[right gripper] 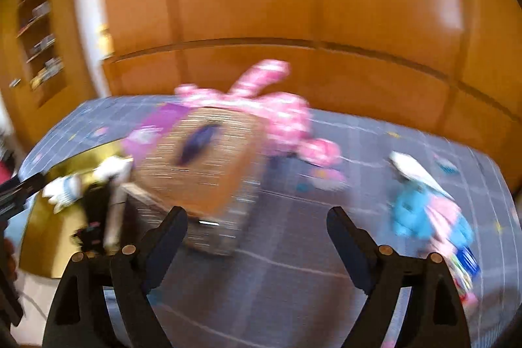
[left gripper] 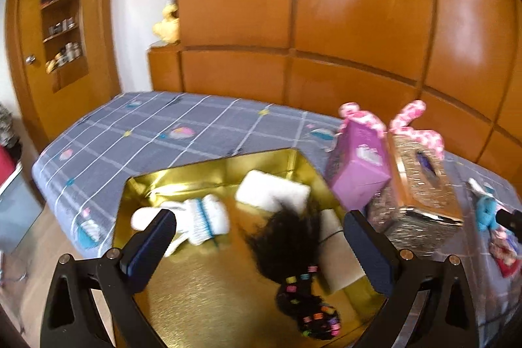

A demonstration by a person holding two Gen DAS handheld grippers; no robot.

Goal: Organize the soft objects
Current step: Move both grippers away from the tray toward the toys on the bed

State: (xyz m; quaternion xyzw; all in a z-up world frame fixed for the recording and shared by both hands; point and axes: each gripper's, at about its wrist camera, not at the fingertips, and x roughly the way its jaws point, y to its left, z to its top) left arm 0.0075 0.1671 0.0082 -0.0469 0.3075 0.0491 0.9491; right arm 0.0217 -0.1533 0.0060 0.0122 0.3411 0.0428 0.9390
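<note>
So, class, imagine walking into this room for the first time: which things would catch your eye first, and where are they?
The shiny gold tray at the bed's near edge stands out first, holding a black-haired doll with bright hair clips and a white soft toy. To its right stands a glittery box topped with a pink spotted plush. Farther right, a blue soft toy lies on the grey checked bedspread.

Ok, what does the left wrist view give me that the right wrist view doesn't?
Left wrist only: the full floor of the gold tin, a white folded cloth lying in it, and the left hand-held gripper, jaws open over the tin.

Right wrist only: the open right hand-held gripper above bare bedsheet, and the whole blue soft toy, blurred.

Both: the woven box, purple bag, pink spotted plush, black-haired doll.
</note>
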